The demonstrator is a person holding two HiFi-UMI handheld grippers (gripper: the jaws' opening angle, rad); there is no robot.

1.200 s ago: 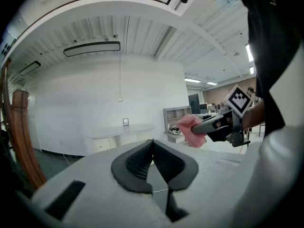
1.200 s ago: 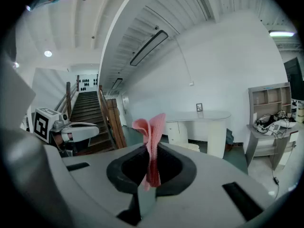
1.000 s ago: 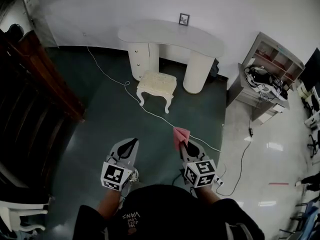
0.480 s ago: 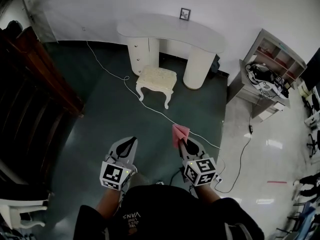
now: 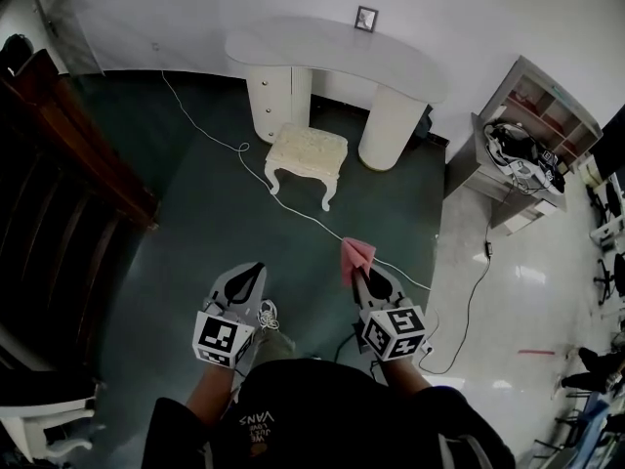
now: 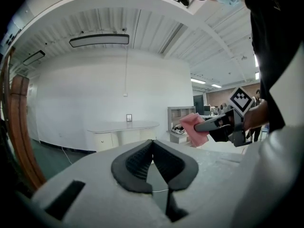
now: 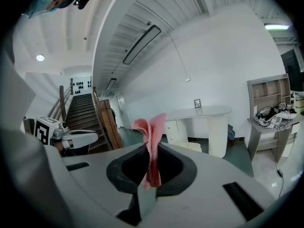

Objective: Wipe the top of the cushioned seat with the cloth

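2 grippers are hovering well short of the seat (image 5: pixel 308 149), which is standing beside the desk (image 5: pixel 332 52). The right gripper (image 5: pixel 362 275) is clamping the cloth (image 5: pixel 355 257); the left gripper (image 5: pixel 252 270) is holding its jaws together, empty. Closing in first, then laying the cloth flat on the seat, is looking wisest.

Bright, even ceiling light; glare patches on the pale floor (image 5: pixel 547 320) right of the desk (image 5: pixel 332 52); all 3 views bend at edges.

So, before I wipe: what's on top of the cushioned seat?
Nothing visible on the cushioned seat: its cream top looks bare, nothing covering it. The pink cloth is pinched in the right gripper.
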